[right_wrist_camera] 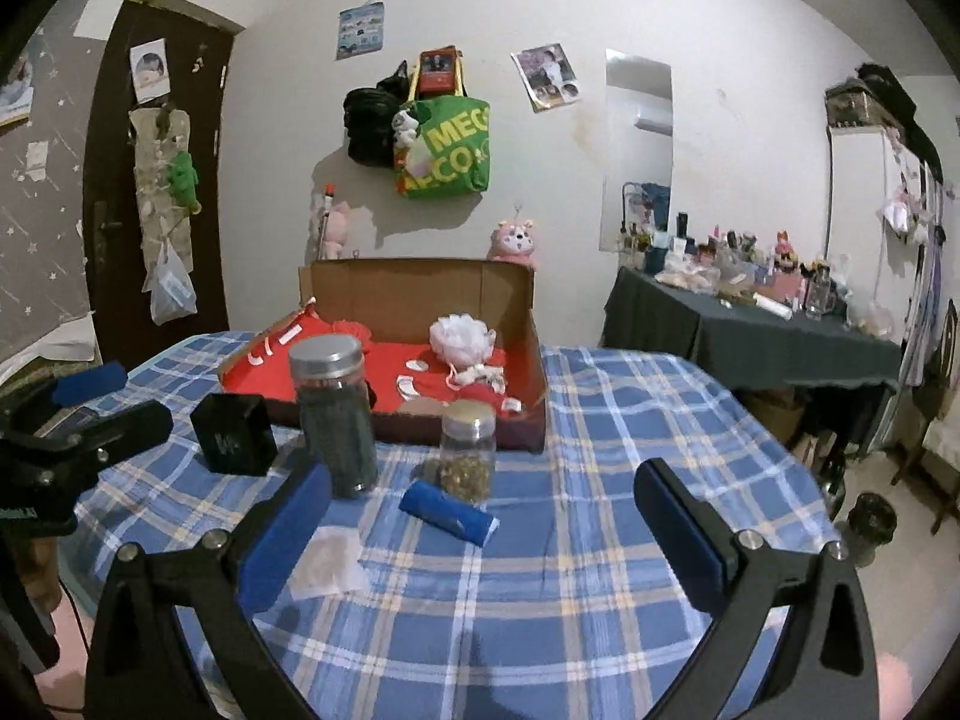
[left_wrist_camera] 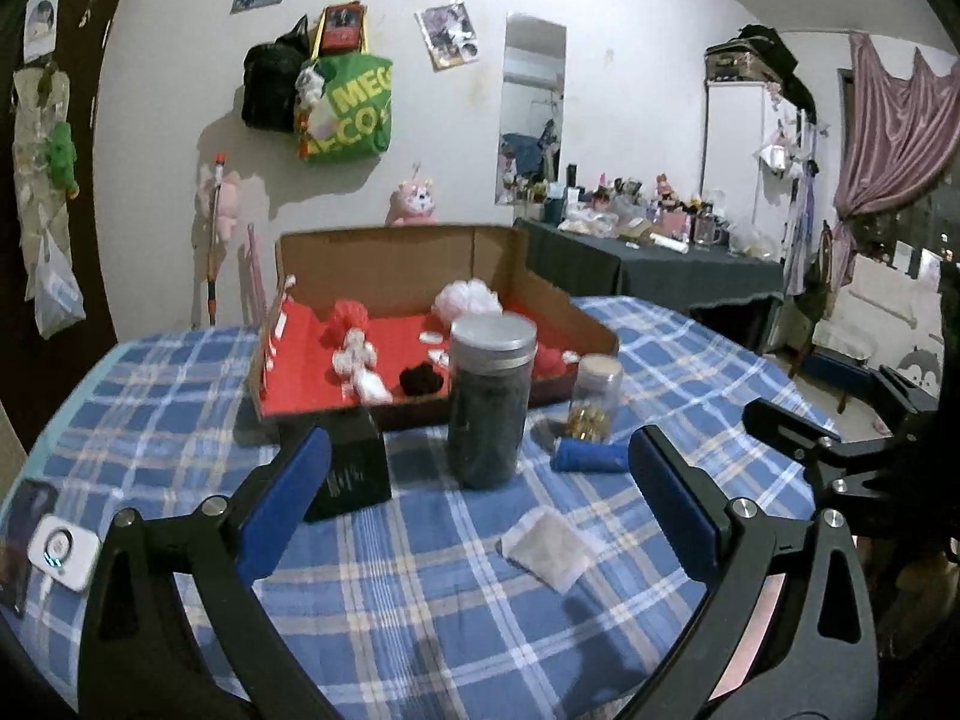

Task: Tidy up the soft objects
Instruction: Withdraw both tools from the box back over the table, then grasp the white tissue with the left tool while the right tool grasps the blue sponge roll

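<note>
A cardboard box with a red lining stands at the back of the blue plaid table; it holds a white pom, a red pom, a black pom and small white soft pieces. The box and the white pom also appear in the right wrist view. A rolled blue cloth lies in front of the jars, and a flat white pad lies nearer me. My left gripper and right gripper both hover open above the table, holding nothing.
A tall dark jar and a small jar of golden bits stand before the box. A black cube sits left of them. A white device lies at the table's left edge. A cluttered dark-covered desk stands at the right.
</note>
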Action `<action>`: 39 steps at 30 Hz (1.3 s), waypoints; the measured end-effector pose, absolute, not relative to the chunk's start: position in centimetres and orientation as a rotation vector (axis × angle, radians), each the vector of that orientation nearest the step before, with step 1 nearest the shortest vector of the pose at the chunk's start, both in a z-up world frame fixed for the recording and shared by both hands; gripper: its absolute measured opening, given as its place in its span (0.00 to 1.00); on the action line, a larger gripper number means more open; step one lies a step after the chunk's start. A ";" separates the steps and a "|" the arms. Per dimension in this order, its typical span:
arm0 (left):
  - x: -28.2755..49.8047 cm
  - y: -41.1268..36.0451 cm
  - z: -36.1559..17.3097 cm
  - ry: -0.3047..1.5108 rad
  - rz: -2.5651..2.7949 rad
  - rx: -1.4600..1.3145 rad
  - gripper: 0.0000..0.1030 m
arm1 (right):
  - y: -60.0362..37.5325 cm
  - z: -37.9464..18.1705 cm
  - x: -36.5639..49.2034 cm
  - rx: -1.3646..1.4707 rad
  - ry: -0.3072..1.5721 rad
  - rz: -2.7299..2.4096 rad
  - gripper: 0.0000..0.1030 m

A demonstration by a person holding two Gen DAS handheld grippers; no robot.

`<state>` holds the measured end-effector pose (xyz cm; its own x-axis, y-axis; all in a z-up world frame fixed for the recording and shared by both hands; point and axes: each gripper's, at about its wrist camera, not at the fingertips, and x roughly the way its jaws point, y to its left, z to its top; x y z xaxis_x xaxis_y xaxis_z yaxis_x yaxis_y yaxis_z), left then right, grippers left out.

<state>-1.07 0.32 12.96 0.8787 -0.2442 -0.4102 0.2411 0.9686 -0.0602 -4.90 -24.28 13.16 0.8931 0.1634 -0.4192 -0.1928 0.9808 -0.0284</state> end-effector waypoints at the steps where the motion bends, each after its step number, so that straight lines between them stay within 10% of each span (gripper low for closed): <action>1: -1.0 0.3 12.6 0.437 -0.251 -0.010 0.98 | -24.4 12.8 -4.9 -0.064 0.430 0.183 1.00; 39: 5.6 -2.8 3.1 0.841 -0.353 -0.042 0.98 | -25.2 3.8 4.2 -0.104 0.771 0.229 1.00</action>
